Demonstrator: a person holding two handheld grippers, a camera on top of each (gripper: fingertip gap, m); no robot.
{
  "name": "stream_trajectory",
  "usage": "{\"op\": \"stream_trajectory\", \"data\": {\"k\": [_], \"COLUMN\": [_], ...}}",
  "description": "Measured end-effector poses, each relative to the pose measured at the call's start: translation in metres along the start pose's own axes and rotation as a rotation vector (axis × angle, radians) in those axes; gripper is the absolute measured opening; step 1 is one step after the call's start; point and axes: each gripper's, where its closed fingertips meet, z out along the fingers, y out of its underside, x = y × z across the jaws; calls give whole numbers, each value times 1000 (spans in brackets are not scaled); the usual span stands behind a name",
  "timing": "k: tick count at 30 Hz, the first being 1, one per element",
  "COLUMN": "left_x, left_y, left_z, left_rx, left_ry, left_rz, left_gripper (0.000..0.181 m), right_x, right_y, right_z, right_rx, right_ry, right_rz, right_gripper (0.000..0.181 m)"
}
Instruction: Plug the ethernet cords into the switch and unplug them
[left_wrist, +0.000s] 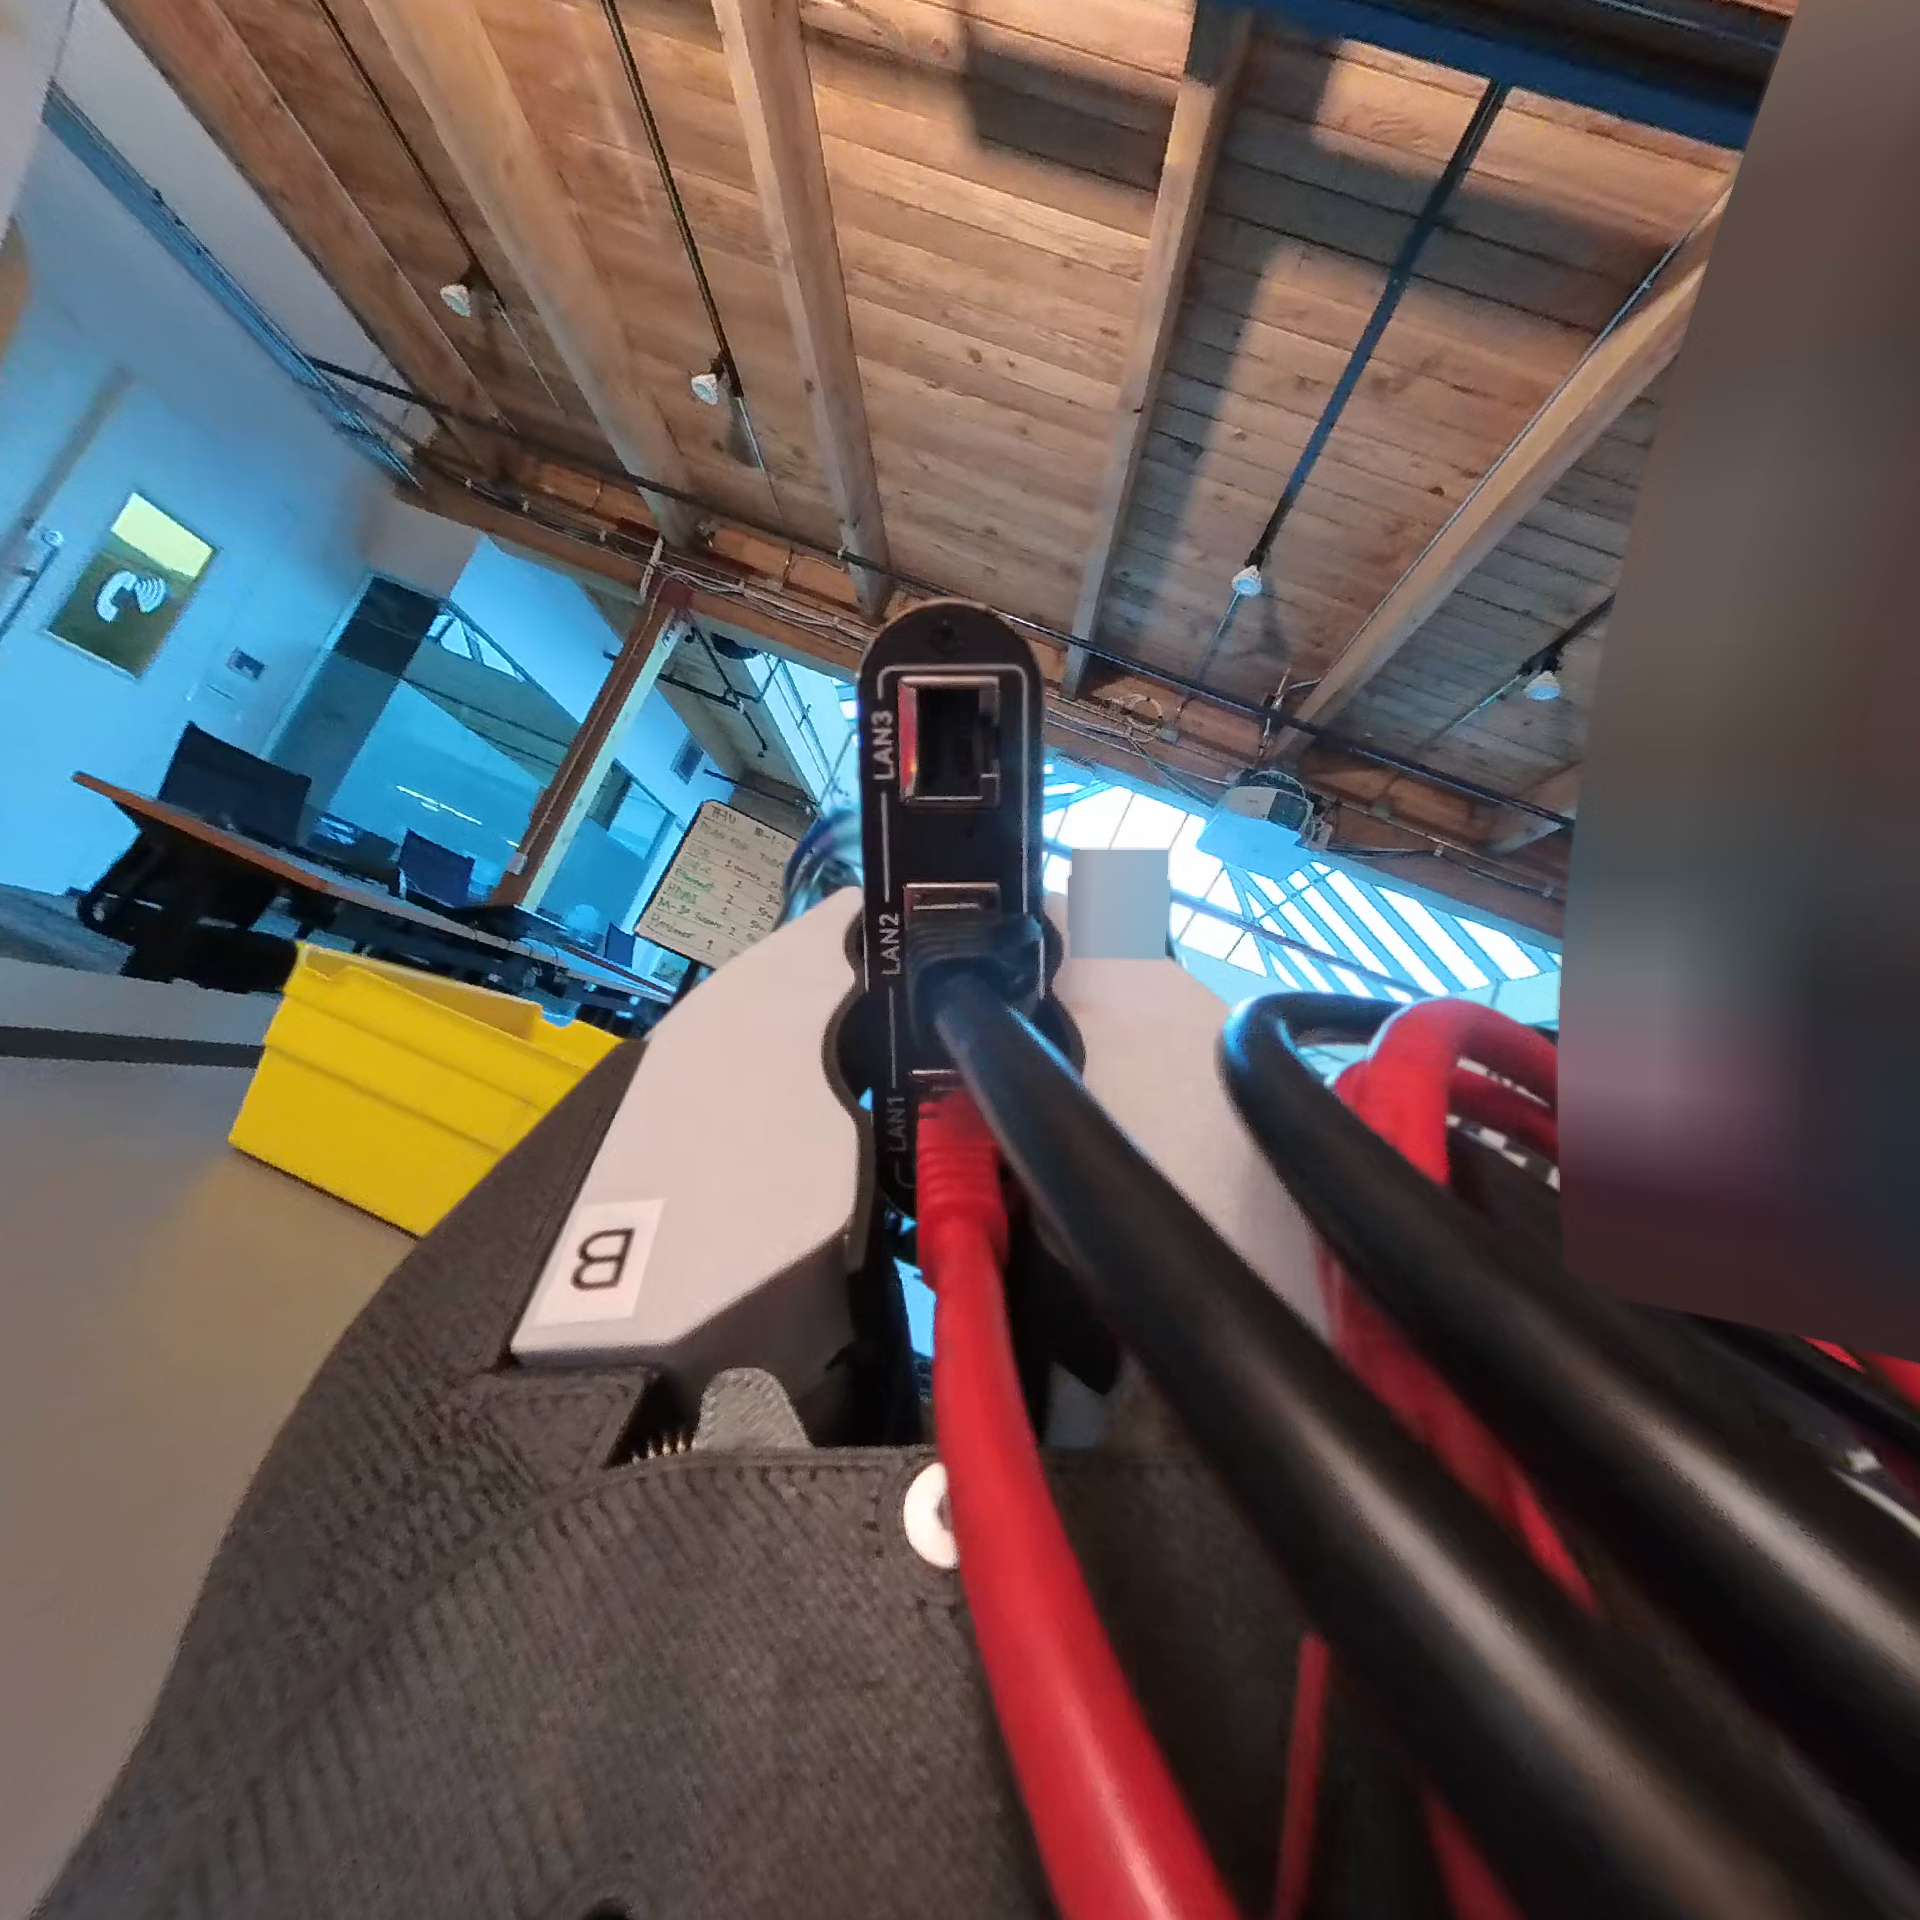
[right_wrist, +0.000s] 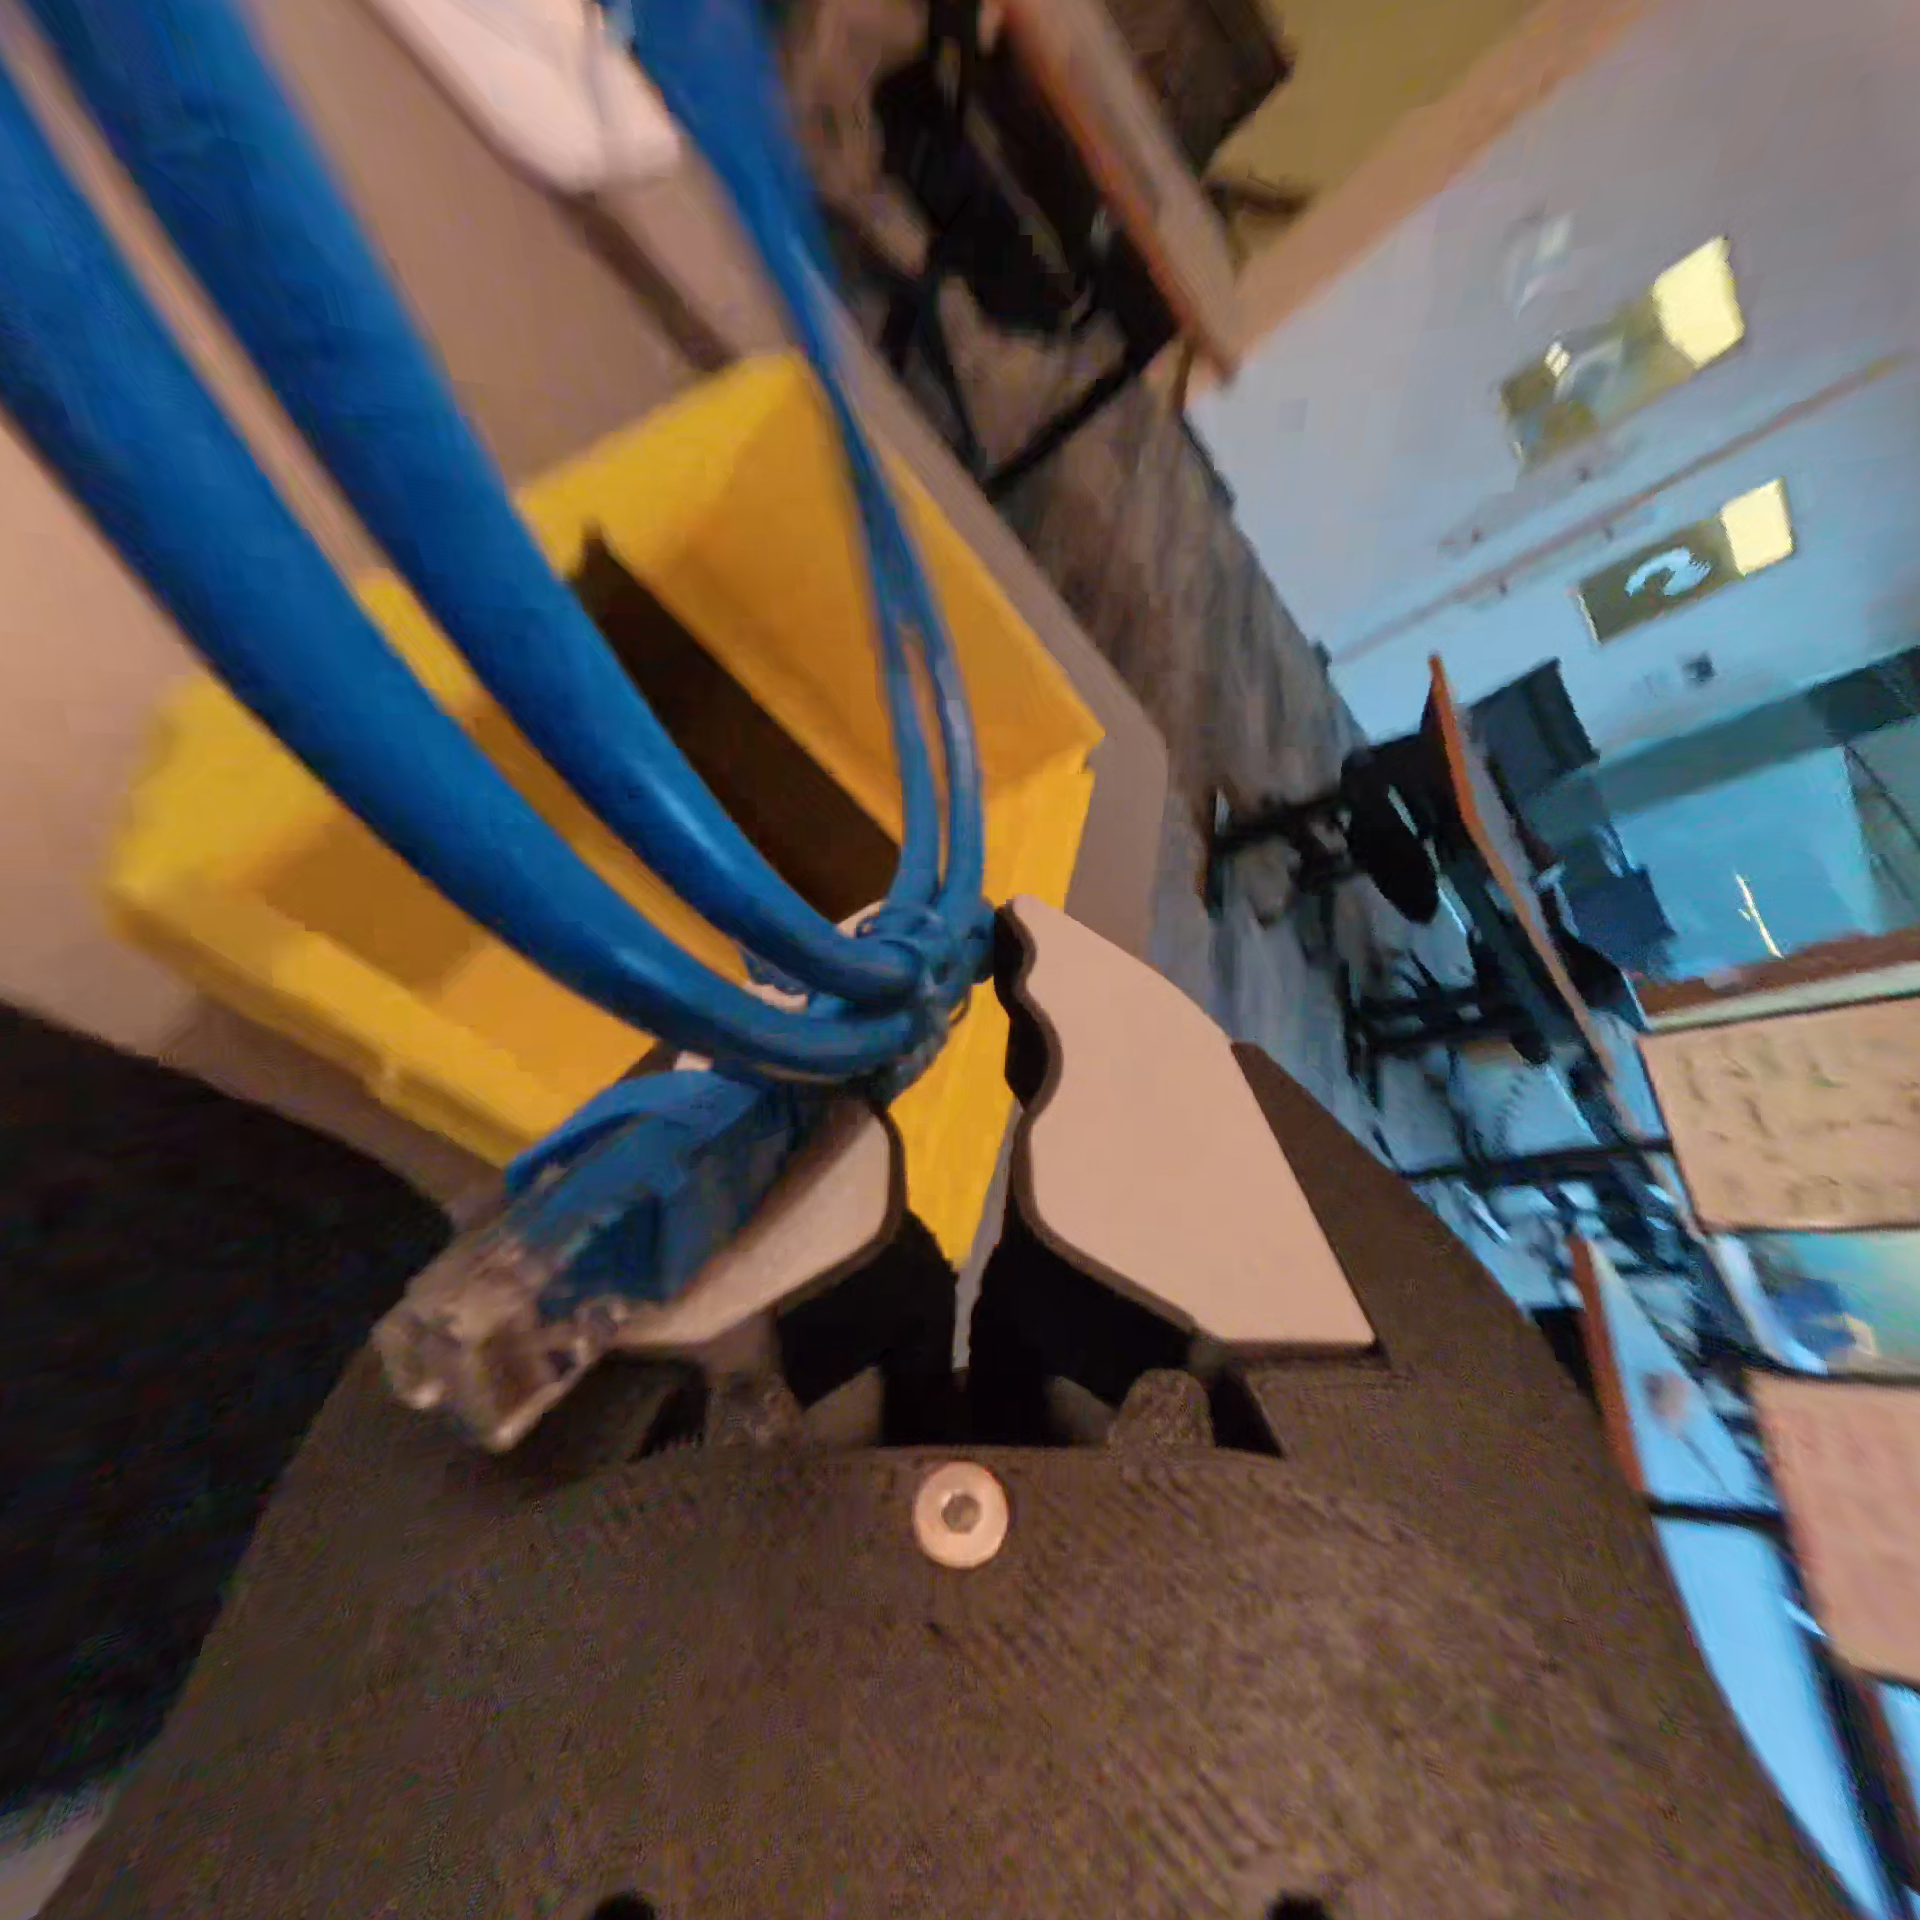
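Under a wooden plank ceiling, the left claw (left_wrist: 951, 997) grips the narrow black switch (left_wrist: 951, 831) upright, black cord (left_wrist: 1195, 1247) and red cord (left_wrist: 977, 1299) plugged in, while the right claw (right_wrist: 945, 997) pinches the bundled blue ethernet cord (right_wrist: 582, 748).

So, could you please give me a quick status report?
Left gripper clamps switch: black cord and red cord plugged, top port empty. Right gripper pinches blue cord, plug dangling free.
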Motion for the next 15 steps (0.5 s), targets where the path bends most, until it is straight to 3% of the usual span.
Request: {"op": "stream_trajectory", "data": {"k": [6,15], "left_x": [-6,-8], "left_y": [3,13], "left_z": [-2,0], "left_rx": [-2,-64], "left_ry": [-12,-26], "left_rz": [-89,-103], "left_gripper": [27,25], "right_x": [-7,-14], "right_y": [60,94], "right_z": [20,49], "right_rx": [-279,-414], "right_ry": [-41,-53], "right_rz": [-129,-181], "right_gripper": [13,13]}}
